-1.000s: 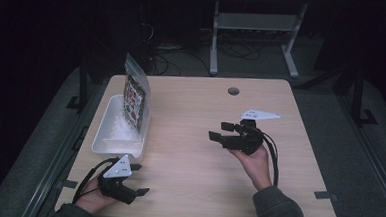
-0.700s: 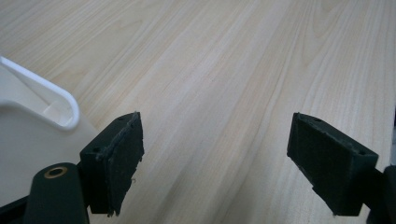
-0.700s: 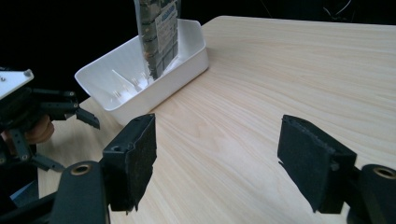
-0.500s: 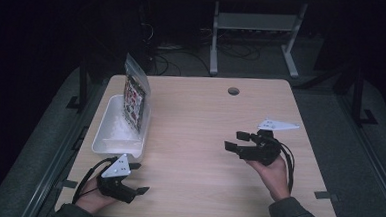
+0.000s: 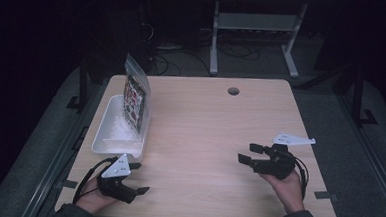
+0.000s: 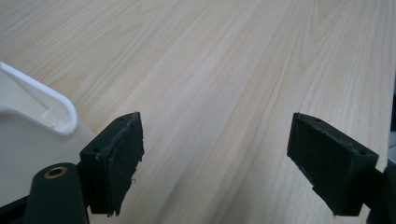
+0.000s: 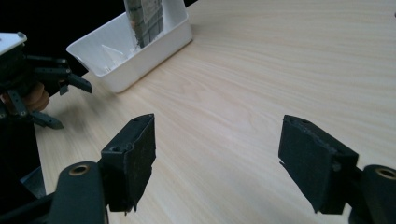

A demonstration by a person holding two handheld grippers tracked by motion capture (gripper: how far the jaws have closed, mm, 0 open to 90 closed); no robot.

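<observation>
A person sits at a pale wooden worktop (image 5: 204, 134) with a black gripper in each hand.

The left gripper (image 5: 136, 178) is low at the near left corner of the worktop, just beside the near end of a white tub (image 5: 110, 140). Its fingers (image 6: 116, 163) are spread wide with nothing between them, just bare wood. In the left gripper view a rounded corner of the white tub (image 6: 42, 116) sits right next to the left finger.

The right gripper (image 5: 248, 154) is over on the near right side, well apart from the tub. It points left, across the worktop. Its fingers (image 7: 133, 158) are spread wide too and hold nothing. The person's right hand (image 5: 289, 186) is wrapped around it from below, and a grey plate with three corners sits on top.

The white tub stands along the left edge of the worktop. A clear bag (image 5: 135, 100) with dark and colored things inside stands up in the far end of the tub, leaning against its right wall. In the right gripper view the tub (image 7: 140, 60) and the bag (image 7: 144, 16) are far off at the top, with the left gripper (image 7: 56, 100) beside them.

A small round hole (image 5: 233, 91) is in the worktop near its far edge.
</observation>
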